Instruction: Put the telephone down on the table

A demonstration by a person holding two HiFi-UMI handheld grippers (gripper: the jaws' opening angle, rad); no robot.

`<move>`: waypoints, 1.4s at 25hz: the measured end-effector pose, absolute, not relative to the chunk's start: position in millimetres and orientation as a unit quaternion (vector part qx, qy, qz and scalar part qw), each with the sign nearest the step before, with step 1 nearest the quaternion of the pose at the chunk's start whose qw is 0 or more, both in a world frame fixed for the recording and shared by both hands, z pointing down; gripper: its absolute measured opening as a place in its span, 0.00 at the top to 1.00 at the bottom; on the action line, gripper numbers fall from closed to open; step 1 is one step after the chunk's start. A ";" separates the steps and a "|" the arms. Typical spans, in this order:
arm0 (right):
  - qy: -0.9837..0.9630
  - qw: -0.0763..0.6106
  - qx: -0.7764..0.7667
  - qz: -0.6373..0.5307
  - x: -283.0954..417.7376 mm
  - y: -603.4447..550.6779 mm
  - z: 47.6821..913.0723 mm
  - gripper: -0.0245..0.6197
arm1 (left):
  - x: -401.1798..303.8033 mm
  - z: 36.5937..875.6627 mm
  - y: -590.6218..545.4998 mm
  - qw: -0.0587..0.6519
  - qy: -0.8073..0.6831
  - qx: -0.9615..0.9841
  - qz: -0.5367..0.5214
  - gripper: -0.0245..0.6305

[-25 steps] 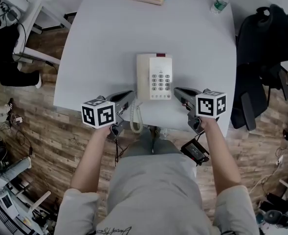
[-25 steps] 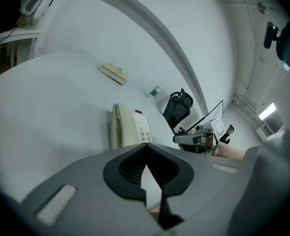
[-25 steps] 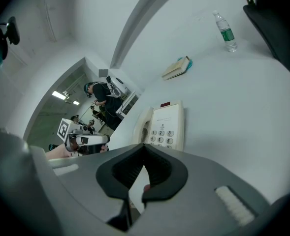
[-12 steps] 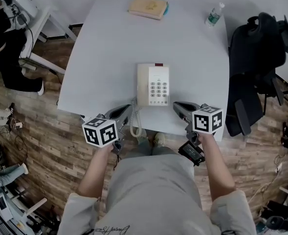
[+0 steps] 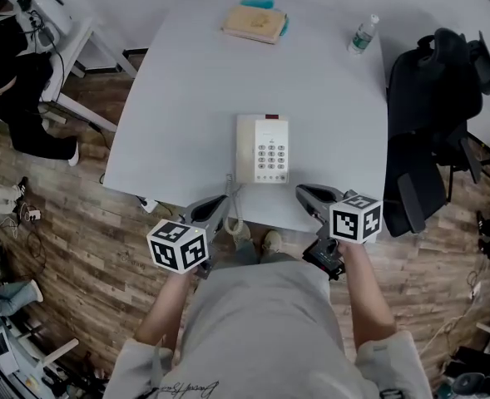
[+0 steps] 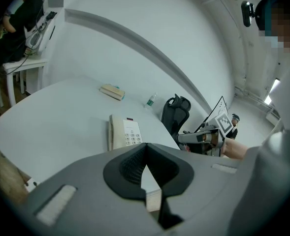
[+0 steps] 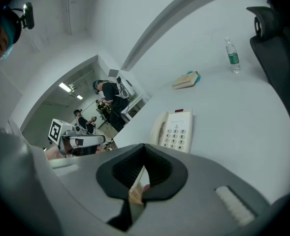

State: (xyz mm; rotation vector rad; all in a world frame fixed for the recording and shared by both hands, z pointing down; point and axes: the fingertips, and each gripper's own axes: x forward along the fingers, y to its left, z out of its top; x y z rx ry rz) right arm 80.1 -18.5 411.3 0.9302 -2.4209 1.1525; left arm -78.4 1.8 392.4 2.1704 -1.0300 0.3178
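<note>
grey and black, the left gripper (image 5: 221, 200) has drawn back towards the person since a second ago. Then its tip sat just beside the telephone's near left corner. now it hangs at the table's near edge, apart from the phone, with its jaws pressed together on nothing. the telephone (image 5: 262, 149) has stayed put, flat on the table (image 5: 178, 90) near the middle of the near edge, handset in its cradle on the left and keypad facing up. the right gripper (image 5: 301, 189) has pulled away in the same way, from the near right corner of the phone back to the table's near edge, with its jaws likewise closed and empty.

wood planks with a streaky grain cover the floor (image 5: 70, 214) at the left. each gripper carries a cube with black-and-white square markers, and its pads are dark and ribbed. the table is smooth, matt pale grey with rounded corners. the phone is a cream plastic rectangle with a small dark red strip at its far end, and its coiled cord (image 5: 233, 210) trails over the near edge. near the far edge lies a flat tan notebook (image 5: 255, 23). a clear plastic bottle (image 5: 363, 33) stands at the far right corner, and beyond the right edge is a black padded chair (image 5: 432, 98).
</note>
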 end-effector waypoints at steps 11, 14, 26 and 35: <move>-0.840 0.162 0.332 0.397 76.7 7.5 419.4 0.95 | -58.3 404.4 14.8 0.344 -0.402 0.836 0.144 0.94; -0.842 0.170 0.327 0.394 67.8 11.8 422.8 0.95 | -53.1 405.5 15.6 0.344 -0.396 0.839 0.146 0.94; -0.851 0.185 0.320 0.374 58.6 16.8 422.6 0.95 | -48.9 400.6 11.2 0.337 -0.394 0.842 0.151 0.94; -0.859 0.157 0.307 0.378 50.5 13.8 411.9 0.95 | -49.2 399.9 14.2 0.336 -0.394 0.841 0.154 0.94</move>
